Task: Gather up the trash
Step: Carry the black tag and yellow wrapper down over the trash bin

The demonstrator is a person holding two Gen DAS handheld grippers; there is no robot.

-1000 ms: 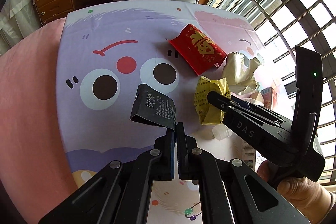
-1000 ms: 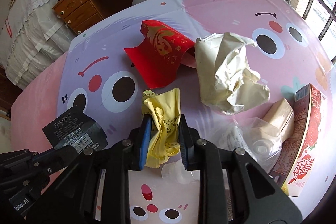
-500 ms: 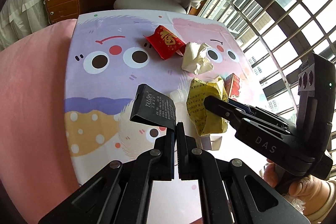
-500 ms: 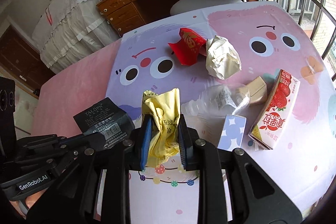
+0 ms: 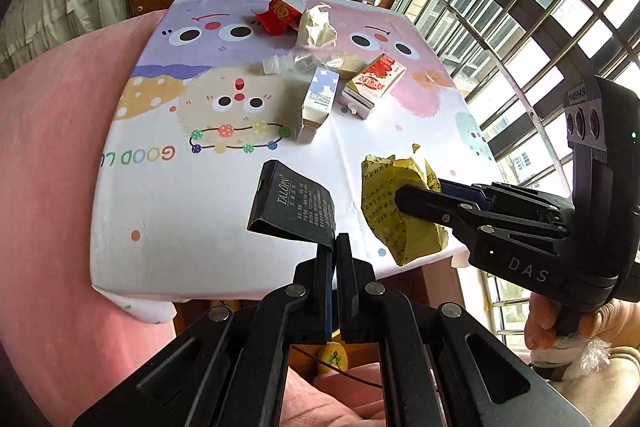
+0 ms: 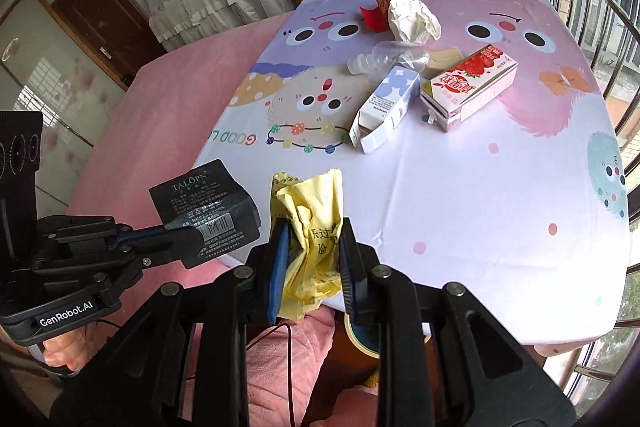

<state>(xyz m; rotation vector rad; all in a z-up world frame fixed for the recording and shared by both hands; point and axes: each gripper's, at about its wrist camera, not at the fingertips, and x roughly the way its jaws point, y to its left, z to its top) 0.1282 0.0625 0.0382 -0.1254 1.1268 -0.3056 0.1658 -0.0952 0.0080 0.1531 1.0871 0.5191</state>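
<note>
Two grippers were held side by side above the near edge of the table (image 5: 168, 211), each carrying a piece of trash clear of the cartoon-printed cloth. The left gripper (image 5: 334, 247) had its jaws pressed nearly together on the lower edge of a black paper tag (image 5: 294, 207), which stood up tilted from the fingertips. The right gripper (image 6: 312, 247) was clamped on a crumpled yellow wrapper (image 6: 310, 223), its blue-padded jaws kept narrowly apart by the bunched paper; in the left wrist view it reached in from the right, with the person's hand (image 5: 560, 323) wrapped around its handle low at the frame's edge. Farther back on the cloth lay a strawberry milk carton (image 6: 468, 87), a blue-and-white box (image 6: 384, 107), a crushed clear bottle (image 6: 384, 61), a wad of white paper (image 6: 412, 19) and a red packet (image 5: 280, 15), clustered close together.
</note>
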